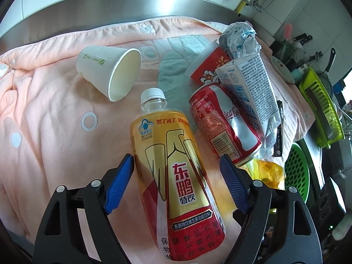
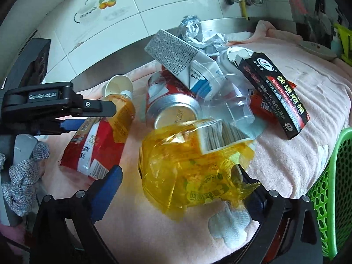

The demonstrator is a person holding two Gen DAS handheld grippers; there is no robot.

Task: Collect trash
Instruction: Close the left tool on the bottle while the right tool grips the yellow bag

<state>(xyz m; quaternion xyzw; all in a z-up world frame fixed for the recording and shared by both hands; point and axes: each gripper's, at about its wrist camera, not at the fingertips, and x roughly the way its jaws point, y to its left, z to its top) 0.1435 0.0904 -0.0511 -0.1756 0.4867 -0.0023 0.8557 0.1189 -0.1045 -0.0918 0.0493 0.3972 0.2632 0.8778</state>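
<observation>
Left wrist view: I read the left tongs (image 1: 177,165) as wide, blue pads either side of the drink bottle (image 1: 173,171); I see a gap at the 3 o'clock pad and cannot tell contact at the 9 o'clock pad.
Drink bottle: lying on the pink blanket (image 1: 55,121) that covers the surface, white cap toward 12 o'clock, base toward 6.
Paper cup (image 1: 110,70): on its side at 11 o'clock from the bottle, mouth facing 4 o'clock, apart from the rest.
Cola can (image 1: 224,125): on its side at 2 o'clock, just beside the bottle, under a white carton (image 1: 248,88).
Crumpled wrapper (image 1: 239,37): at 1 o'clock, top of the heap.
Right wrist view: right tongs (image 2: 176,176) spread wide around the yellow bag (image 2: 193,165); 9 o'clock pad clear of it, 3 o'clock pad hidden behind the bag, so I cannot tell contact.
Yellow bag: crinkled and translucent, on the blanket in front of the can.
Black glue box (image 2: 279,96): at 2 o'clock, leaning on a clear plastic cup (image 2: 228,105).
Green basket (image 2: 330,187): at 3 o'clock, at the blanket's edge.
</observation>
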